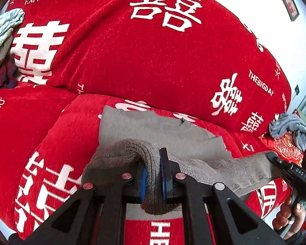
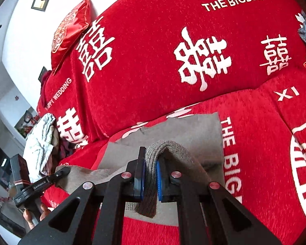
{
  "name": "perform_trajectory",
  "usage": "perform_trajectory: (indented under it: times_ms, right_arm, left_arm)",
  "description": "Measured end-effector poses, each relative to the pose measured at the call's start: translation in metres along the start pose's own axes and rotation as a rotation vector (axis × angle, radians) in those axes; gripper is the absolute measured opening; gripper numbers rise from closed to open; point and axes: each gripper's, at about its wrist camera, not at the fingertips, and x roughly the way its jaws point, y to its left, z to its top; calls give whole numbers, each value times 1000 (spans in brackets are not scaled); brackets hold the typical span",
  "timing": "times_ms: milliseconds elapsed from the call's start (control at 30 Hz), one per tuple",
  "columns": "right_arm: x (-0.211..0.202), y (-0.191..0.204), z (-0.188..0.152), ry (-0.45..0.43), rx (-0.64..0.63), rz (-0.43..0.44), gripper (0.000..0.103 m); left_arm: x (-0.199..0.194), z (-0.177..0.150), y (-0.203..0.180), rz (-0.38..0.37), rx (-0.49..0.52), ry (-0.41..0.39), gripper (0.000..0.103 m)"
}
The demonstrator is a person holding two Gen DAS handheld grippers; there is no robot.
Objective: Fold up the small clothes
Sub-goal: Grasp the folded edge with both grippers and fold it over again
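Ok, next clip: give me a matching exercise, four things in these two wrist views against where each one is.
Things:
1. grey-brown knitted sock
2. flat grey felt mat
3. crumpled blue-grey cloth
4. red embroidered satin cushion

Places:
A. on top of the sofa back, against the white wall
B. stretched between the left gripper and the right gripper
C. spread on the red sofa seat
D. far right of the left wrist view, at the sofa's end

Pairs: 1-B, 2-C, 3-D, 4-A
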Motion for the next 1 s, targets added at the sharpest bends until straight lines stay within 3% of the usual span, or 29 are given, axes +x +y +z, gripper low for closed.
perform_trajectory:
  times_ms: [467,1000]
  right_arm:
    - [59,-11,30,82,37,-107,9]
    - [126,-40,55,171,87,-187,9]
  left_arm:
    - [58,32,15,42,-77,100,13]
    - [128,57,20,109,-72,199,13]
